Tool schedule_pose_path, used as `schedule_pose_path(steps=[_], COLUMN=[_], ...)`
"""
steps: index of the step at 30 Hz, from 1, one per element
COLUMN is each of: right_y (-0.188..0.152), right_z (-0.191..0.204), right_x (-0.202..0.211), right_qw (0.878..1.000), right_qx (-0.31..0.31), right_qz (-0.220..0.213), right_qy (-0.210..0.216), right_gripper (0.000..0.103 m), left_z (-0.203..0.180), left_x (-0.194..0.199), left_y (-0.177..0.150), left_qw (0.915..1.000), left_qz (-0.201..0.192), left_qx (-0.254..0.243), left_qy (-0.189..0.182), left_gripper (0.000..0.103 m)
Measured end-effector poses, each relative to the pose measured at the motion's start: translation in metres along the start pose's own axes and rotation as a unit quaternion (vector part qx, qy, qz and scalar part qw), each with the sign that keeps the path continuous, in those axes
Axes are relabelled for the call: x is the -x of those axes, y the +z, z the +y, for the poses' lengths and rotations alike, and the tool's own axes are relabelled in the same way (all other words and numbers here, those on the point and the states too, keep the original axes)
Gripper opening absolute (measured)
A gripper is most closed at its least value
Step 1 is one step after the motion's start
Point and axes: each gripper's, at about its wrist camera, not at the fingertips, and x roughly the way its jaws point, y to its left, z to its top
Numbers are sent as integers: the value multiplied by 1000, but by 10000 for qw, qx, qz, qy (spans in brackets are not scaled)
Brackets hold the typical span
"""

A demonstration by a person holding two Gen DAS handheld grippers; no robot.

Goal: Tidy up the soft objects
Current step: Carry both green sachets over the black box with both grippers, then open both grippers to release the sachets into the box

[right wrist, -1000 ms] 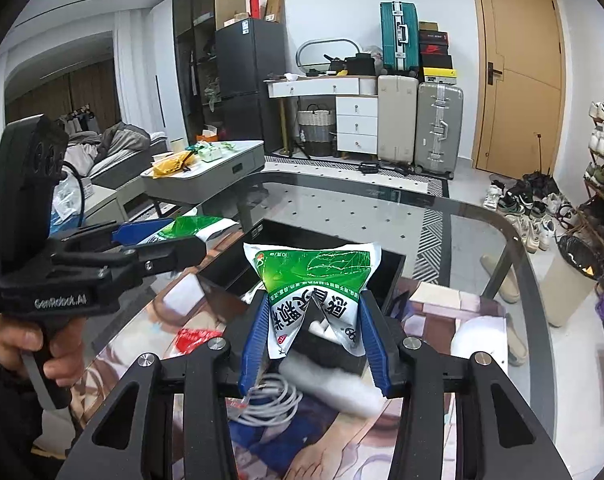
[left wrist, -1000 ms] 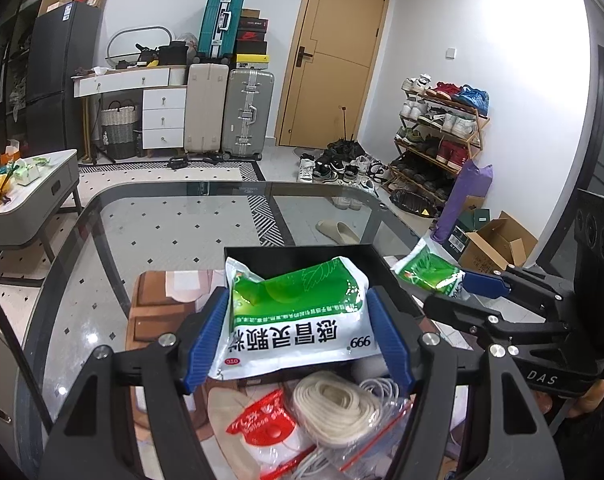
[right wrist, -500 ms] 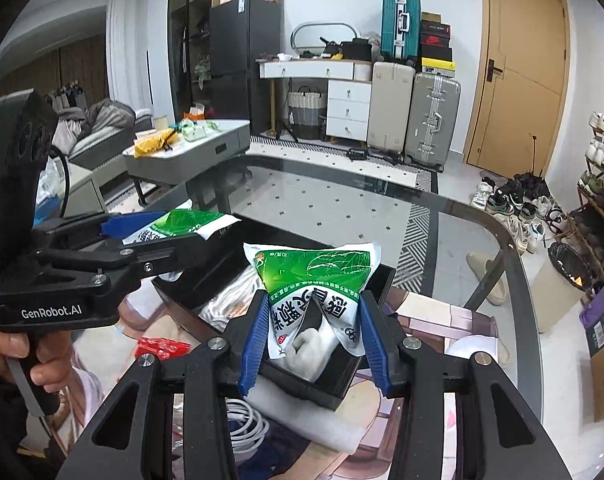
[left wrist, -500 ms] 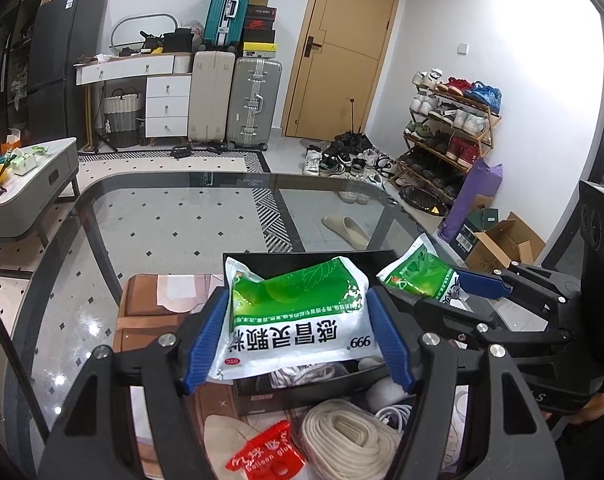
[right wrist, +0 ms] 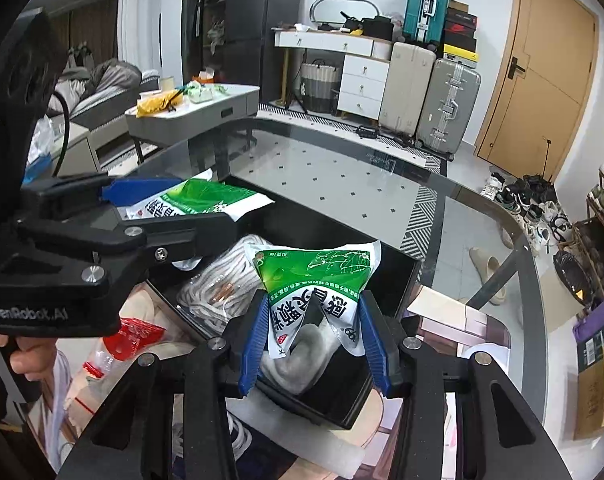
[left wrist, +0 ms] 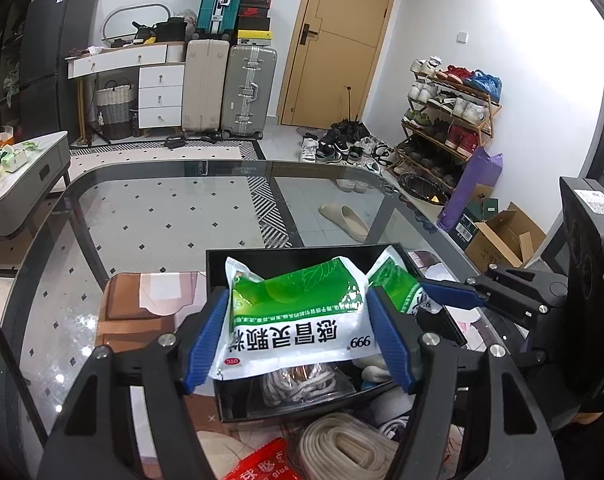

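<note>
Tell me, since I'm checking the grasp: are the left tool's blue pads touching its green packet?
Touching. The left wrist view shows both pads of the left tool pressed against the green packet's side edges.

Rope bundle (right wrist: 217, 288) in bin (right wrist: 398, 276); bin on table (right wrist: 342, 172)

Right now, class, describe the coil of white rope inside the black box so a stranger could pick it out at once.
Start at the glass table, then the black box on it. Under the left claw and its green packet lies the white rope. Unlike the packets, it is braided cord, bagged in clear plastic.
</note>
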Motion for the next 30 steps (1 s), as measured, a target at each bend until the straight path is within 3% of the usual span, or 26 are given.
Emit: schedule_pose_path(steps=[10,20,25,30], right_y=[-1,-7,-9,-11], right_z=[-4,3,0,-3], right_x=[-13,12,18,24], right_qw=[9999,9988,9990,9989], right_qx=[80,390,276,198], right_qz=[101,-193,-192,-219], right_qy=[25,-237,-287,-376], right_gripper=[44,80,84,90], left_z=[-3,-2,-4,-10], left_x=[-12,-15,-16,-12], left_y=[1,1,1,-2], left_qw=[9999,9997,9997,9996], left_qz=[151,219,244,244], left_qx=[-45,-67,-95,-158], left_qy=[16,-13,-28,-21], left_gripper=[69,69,70,83])
